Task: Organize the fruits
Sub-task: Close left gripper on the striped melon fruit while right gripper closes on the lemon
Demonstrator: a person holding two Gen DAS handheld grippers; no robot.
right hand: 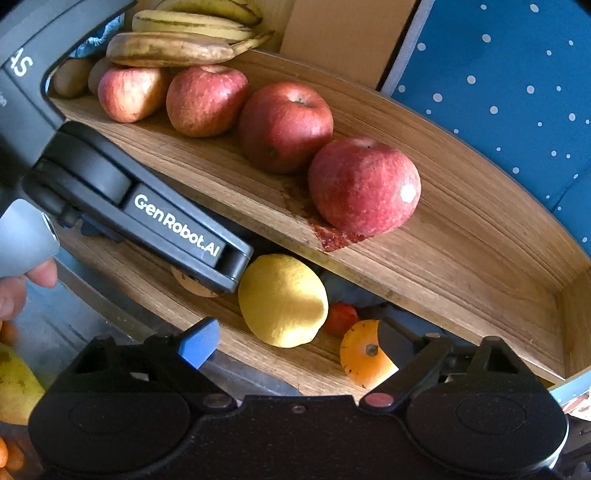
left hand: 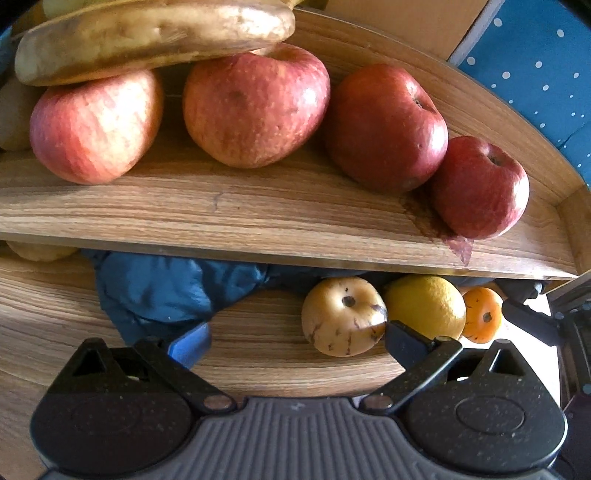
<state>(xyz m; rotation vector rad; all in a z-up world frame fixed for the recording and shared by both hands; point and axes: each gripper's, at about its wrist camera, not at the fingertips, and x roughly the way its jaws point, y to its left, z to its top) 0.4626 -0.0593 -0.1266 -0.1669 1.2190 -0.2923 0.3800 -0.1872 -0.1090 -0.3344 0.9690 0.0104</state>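
A two-tier wooden shelf (left hand: 258, 218) holds the fruit. Several red apples (left hand: 255, 107) line the upper tier under brown-spotted bananas (left hand: 155, 33). On the lower tier lie a pale speckled fruit (left hand: 343, 317), a yellow citrus (left hand: 424, 306) and a small orange fruit (left hand: 482, 314). My left gripper (left hand: 295, 345) is open inside the lower tier, and the pale fruit touches its right fingertip. My right gripper (right hand: 297, 345) is open in front of the yellow citrus (right hand: 282, 301) and the orange fruit (right hand: 364, 354). The left gripper's housing (right hand: 173, 229) covers most of the pale fruit (right hand: 192, 286).
A crumpled blue cloth (left hand: 166, 288) lies at the back of the lower tier. A small red fruit (right hand: 341, 317) sits behind the citrus. Blue dotted fabric (right hand: 498, 92) and a cardboard box (right hand: 343, 33) stand behind the shelf. A hand (right hand: 22, 288) and a yellow-green fruit (right hand: 14, 387) show at left.
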